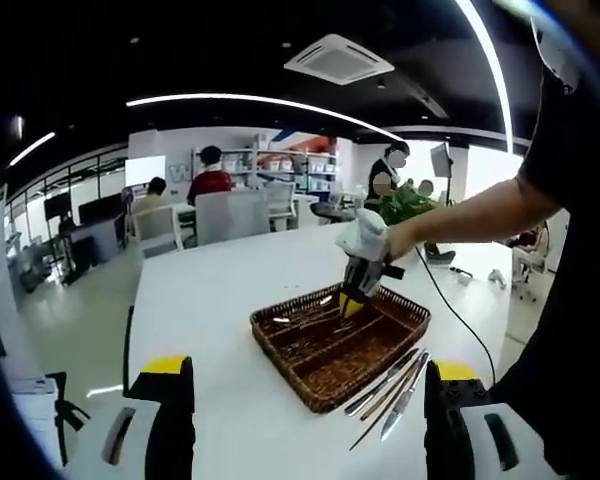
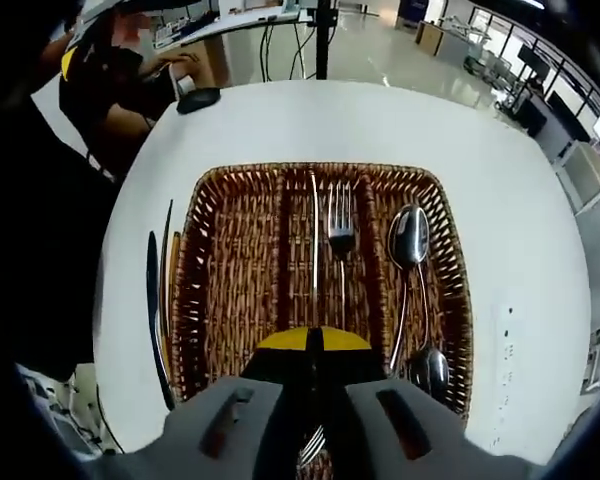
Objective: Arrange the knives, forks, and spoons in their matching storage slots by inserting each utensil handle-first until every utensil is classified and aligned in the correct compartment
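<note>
A brown wicker tray with three long compartments lies on the white table. My right gripper, held by a gloved hand, hovers over the tray's far end. In the right gripper view it is shut on a fork, handle pointing forward over the middle slot of the tray, tines trailing under the jaws. Another fork lies in that slot. Two spoons lie in the right slot. Knives lie on the table left of the tray. My left gripper is open, near the table's edge.
Loose knives and thin sticks lie on the table beside the tray's near corner. A black cable runs off the table. A black mouse sits at the far edge. A person in dark clothes stands alongside. Chairs and seated people are behind.
</note>
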